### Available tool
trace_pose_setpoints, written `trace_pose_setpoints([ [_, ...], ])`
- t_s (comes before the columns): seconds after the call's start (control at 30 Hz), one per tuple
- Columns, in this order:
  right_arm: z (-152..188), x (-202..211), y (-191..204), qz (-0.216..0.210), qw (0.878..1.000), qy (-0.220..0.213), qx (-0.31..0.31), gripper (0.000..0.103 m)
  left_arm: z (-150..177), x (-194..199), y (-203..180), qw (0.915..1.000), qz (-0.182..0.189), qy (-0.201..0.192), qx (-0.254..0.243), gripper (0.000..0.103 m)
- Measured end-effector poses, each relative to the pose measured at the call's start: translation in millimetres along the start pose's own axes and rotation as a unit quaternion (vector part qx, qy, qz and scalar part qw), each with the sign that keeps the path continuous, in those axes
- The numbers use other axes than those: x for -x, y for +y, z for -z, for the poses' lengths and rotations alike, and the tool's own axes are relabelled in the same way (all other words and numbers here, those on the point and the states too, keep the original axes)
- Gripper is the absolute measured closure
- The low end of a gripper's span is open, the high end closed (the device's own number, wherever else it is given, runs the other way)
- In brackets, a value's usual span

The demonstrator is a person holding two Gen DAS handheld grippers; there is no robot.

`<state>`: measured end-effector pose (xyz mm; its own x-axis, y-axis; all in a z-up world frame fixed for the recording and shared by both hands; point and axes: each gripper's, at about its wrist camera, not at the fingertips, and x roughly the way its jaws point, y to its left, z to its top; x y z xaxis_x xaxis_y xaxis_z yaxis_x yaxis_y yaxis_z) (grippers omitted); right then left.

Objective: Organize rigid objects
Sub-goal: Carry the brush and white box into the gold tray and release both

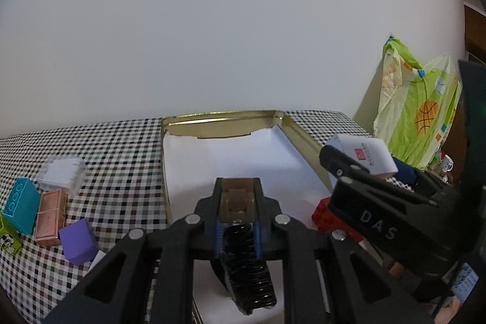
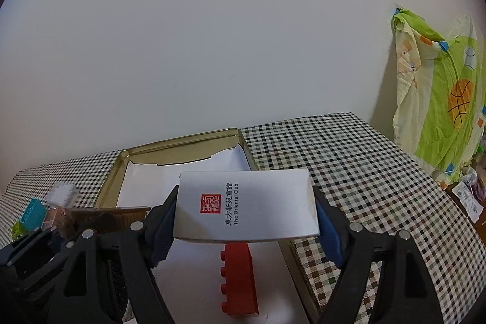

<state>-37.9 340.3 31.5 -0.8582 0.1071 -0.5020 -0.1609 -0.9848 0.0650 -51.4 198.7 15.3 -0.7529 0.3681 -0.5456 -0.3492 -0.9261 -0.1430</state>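
Left fingers: the left gripper [image 1: 237, 202] has its fingers pressed close on a small brown square block [image 1: 236, 200]; a black ribbed piece [image 1: 247, 263] hangs below it, perhaps part of the same thing.
Right fingers: the right gripper [image 2: 244, 220] pinches a white rectangular card box with a red seal and printed text [image 2: 246, 205] by its two short ends, so the fingers stand wide.
Container: a shallow gold metal tin lined with white paper [image 1: 299, 135] lies on the checked worktop [image 1: 121, 148], near its far edge.
Where held things are: both are above the tin, not yet set down; probably they are carried there to be packed.
Already inside: a red plastic building brick [image 2: 238, 278] lies near the tin's right wall, under the white box.
Still outside: by the left edge of the worktop wait a teal brick [image 1: 21, 204], a pink box tied with string [image 1: 51, 216], a purple cube [image 1: 78, 240] and a clear plastic box [image 1: 62, 173].
Next, as a judgement: the white box needs a free place beside the red brick.
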Motion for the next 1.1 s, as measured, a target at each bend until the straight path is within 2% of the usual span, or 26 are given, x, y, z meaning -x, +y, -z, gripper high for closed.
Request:
trace_pose_setpoints([
  [0.3, 2.1, -1.7, 6.8, -0.002, 1.0, 0.01, 0.012, 0.022, 1.4, -4.7, -1.5, 0.9999, -0.012, 0.005, -0.006, 0.089],
  [0.4, 2.2, -2.8, 8.8, -0.004, 1.0, 0.014, 0.016, 0.021, 3.1, -5.7, -0.4, 0.9994, -0.035, 0.003, -0.008, 0.088],
  [0.43, 2.3, -2.8, 9.5, -0.006, 1.0, 0.015, 0.016, 0.021, 2.9, -5.0, 0.3, 0.9992, -0.039, 0.003, -0.009, 0.08],
  [0.47, 3.0, -3.0, 10.4, -0.007, 1.0, 0.017, 0.017, 0.021, 2.4, -3.5, 1.6, 0.9989, -0.046, 0.002, -0.006, 0.076],
  [0.53, 2.8, -2.7, 10.5, -0.002, 1.0, 0.018, 0.017, 0.021, 0.7, 1.3, 7.3, 0.998, -0.062, -0.008, 0.005, 0.052],
  [0.57, 2.5, -2.1, 8.3, -0.007, 1.0, 0.017, 0.01, 0.02, -0.3, 4.7, 11.4, 0.9974, -0.07, -0.015, 0.014, 0.044],
  [0.63, 1.5, -0.3, 2.4, -0.019, 1.0, 0.015, -0.008, 0.019, -3.0, 12.4, 19.7, 0.9965, -0.07, -0.03, 0.034, 0.016],
  [0.7, 0.6, 4.4, -4.7, -0.037, 0.999, 0.005, -0.029, 0.012, -5.5, 22.7, 26.5, 0.9953, -0.066, -0.053, 0.047, 0.004],
  [0.73, 0.5, 7.8, -7.0, -0.045, 0.998, -0.005, -0.036, 0.01, -6.3, 27.7, 29.0, 0.9941, -0.071, -0.066, 0.049, 0.001],
  [0.8, -0.7, 14.1, -9.5, -0.052, 0.997, -0.021, -0.043, 0.01, -7.2, 34.7, 32.5, 0.9912, -0.089, -0.085, 0.048, 0.001],
  [0.93, -2.8, 25.2, -18.7, -0.057, 0.995, -0.049, -0.065, 0.01, -6.3, 36.6, 41.1, 0.9894, -0.106, -0.087, 0.049, 0.001],
  [1.1, -3.0, 45.7, -41.7, -0.024, 0.987, -0.105, -0.119, 0.01, -0.3, 46.7, 59.0, 0.9846, -0.136, -0.096, 0.054, 0.001],
])
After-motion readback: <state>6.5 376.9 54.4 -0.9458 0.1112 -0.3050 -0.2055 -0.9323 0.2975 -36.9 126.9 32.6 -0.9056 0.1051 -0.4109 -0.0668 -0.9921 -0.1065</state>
